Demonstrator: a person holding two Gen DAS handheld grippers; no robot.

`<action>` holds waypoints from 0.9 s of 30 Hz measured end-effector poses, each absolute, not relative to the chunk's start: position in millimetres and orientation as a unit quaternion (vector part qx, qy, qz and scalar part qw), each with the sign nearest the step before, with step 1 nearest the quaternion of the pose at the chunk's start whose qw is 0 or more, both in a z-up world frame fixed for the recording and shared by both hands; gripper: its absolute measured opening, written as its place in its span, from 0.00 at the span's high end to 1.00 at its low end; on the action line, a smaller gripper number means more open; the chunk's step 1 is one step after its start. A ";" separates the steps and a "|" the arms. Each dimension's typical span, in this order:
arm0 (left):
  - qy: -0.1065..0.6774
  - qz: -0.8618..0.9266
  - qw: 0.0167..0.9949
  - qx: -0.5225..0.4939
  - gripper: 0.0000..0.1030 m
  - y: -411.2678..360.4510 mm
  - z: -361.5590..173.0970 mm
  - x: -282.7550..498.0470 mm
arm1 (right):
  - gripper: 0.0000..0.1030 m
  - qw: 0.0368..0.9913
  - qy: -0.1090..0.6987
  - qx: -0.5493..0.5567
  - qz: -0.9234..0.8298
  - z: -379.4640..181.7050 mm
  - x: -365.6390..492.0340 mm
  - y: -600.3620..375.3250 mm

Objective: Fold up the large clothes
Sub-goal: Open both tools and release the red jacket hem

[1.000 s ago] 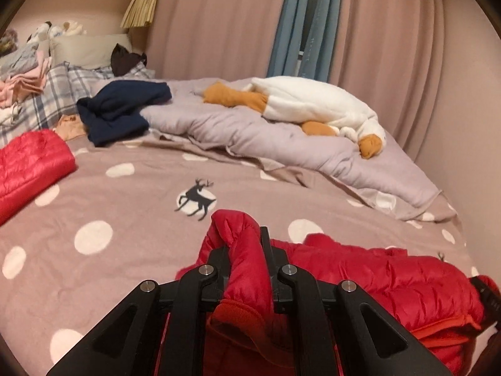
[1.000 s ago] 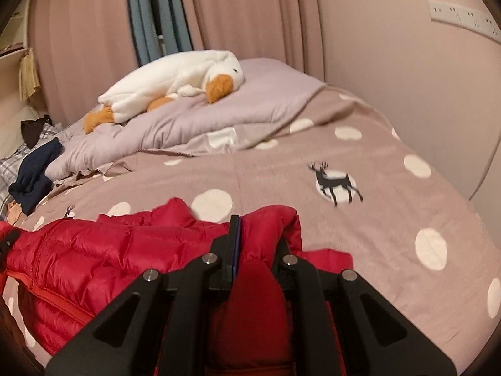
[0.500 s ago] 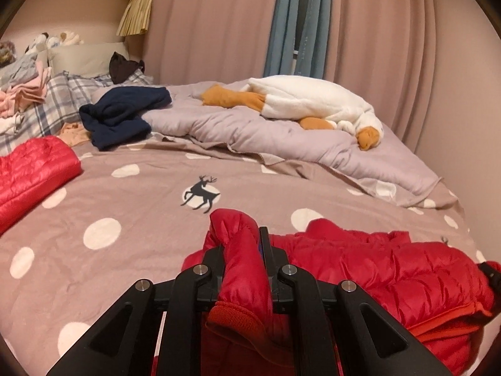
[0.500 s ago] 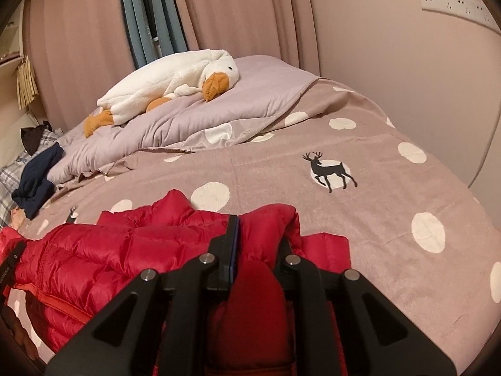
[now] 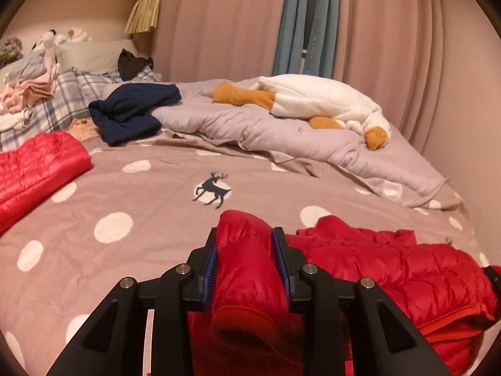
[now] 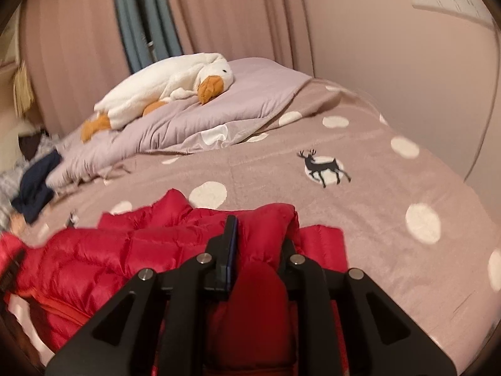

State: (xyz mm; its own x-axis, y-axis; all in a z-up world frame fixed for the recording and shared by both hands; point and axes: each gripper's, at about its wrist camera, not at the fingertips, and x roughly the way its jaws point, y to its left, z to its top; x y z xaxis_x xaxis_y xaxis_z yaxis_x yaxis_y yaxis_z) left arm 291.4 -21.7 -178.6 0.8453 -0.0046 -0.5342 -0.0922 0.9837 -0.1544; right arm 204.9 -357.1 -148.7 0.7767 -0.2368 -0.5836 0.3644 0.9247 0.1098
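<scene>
A red puffer jacket lies bunched on the polka-dot bedspread near the front edge. My left gripper is around one red sleeve end, jaws wider than before, the fabric still between the blue pads. My right gripper is around the other red sleeve; the jacket body lies to its left. Both sleeve cuffs hang down between the fingers.
A second red puffer garment lies at the left. A navy garment, plaid pillows with a clothes pile, a lilac duvet and a white goose plush are at the back. Curtains and wall bound the right.
Both grippers' jaws have spread wider around the sleeves. The grippers have moved slightly forward and lower over the bed; the right view is blurred by motion.
</scene>
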 end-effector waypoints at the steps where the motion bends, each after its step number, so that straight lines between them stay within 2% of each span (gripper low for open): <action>1: 0.278 0.023 0.956 -0.092 0.69 -20.4 -178.0 291.3 | 0.83 0.937 0.292 0.107 -0.160 -148.2 203.4 -357.2; 3: 0.280 0.030 0.954 -0.102 0.59 -18.1 -176.8 290.8 | 0.81 0.936 0.291 0.116 -0.158 -148.1 199.8 -359.8; 5: 0.278 0.049 0.954 -0.106 0.38 -16.2 -175.5 289.7 | 0.75 0.935 0.292 0.123 -0.161 -149.1 197.8 -364.0; 7: 0.266 0.036 0.955 -0.122 0.33 -12.1 -174.3 285.6 | 0.70 0.933 0.292 0.125 -0.166 -149.6 196.1 -366.3; 11: 0.271 0.030 0.953 -0.133 0.31 -9.5 -172.8 284.7 | 0.59 0.935 0.286 0.115 -0.175 -146.9 190.7 -366.1; 15: 0.268 0.040 0.957 -0.103 0.30 -16.3 -175.4 282.1 | 0.58 0.935 0.284 0.121 -0.173 -146.1 187.7 -368.6; 27: 0.275 0.010 0.954 -0.119 0.30 -17.5 -175.0 276.8 | 0.53 0.937 0.283 0.120 -0.165 -144.5 183.2 -361.3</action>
